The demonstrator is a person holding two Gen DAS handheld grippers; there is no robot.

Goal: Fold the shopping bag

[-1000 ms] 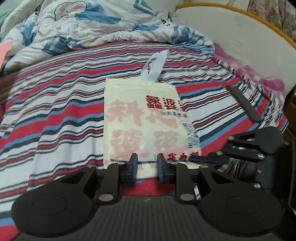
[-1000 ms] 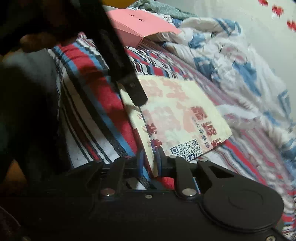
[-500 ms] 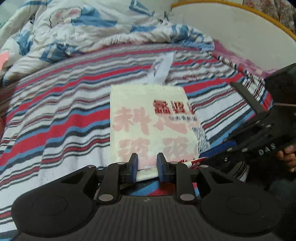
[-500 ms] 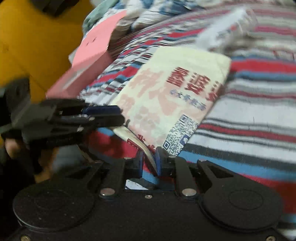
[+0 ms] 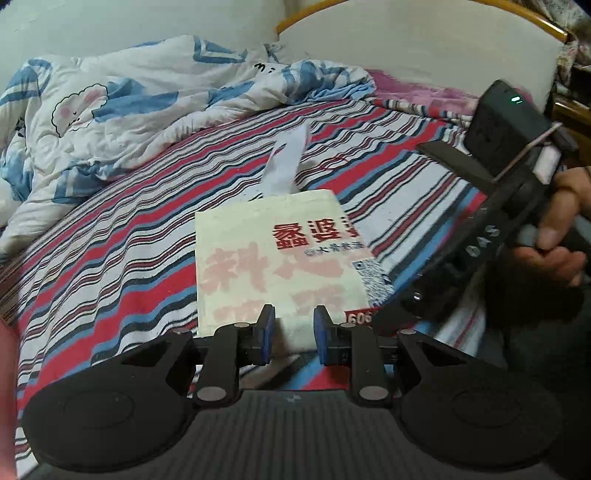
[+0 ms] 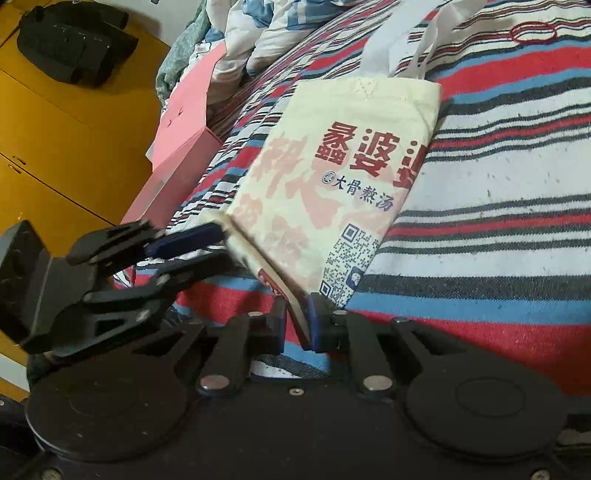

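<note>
A cream shopping bag (image 5: 280, 262) with red Chinese print and white handles (image 5: 286, 164) lies on the striped bed. It also shows in the right wrist view (image 6: 332, 184). Its near bottom edge is lifted off the bed. My left gripper (image 5: 293, 334) has the bag's near edge between its blue pads, and the jaws stand a little apart around it. In the right wrist view the left gripper's fingers (image 6: 184, 240) pinch the bag's left bottom corner. My right gripper (image 6: 297, 325) is shut on the bag's right bottom corner.
A red, blue and white striped sheet (image 5: 110, 258) covers the bed. A crumpled white and blue quilt (image 5: 129, 107) lies at the far side. A pink box (image 6: 184, 122) sits at the bed's edge by a yellow cabinet (image 6: 55, 140). A red hair band (image 6: 532, 32) lies beyond the handles.
Both grippers have risen with the bag's bottom edge, lifting it off the bed. The right gripper swung round to face along the bag toward the handles.
</note>
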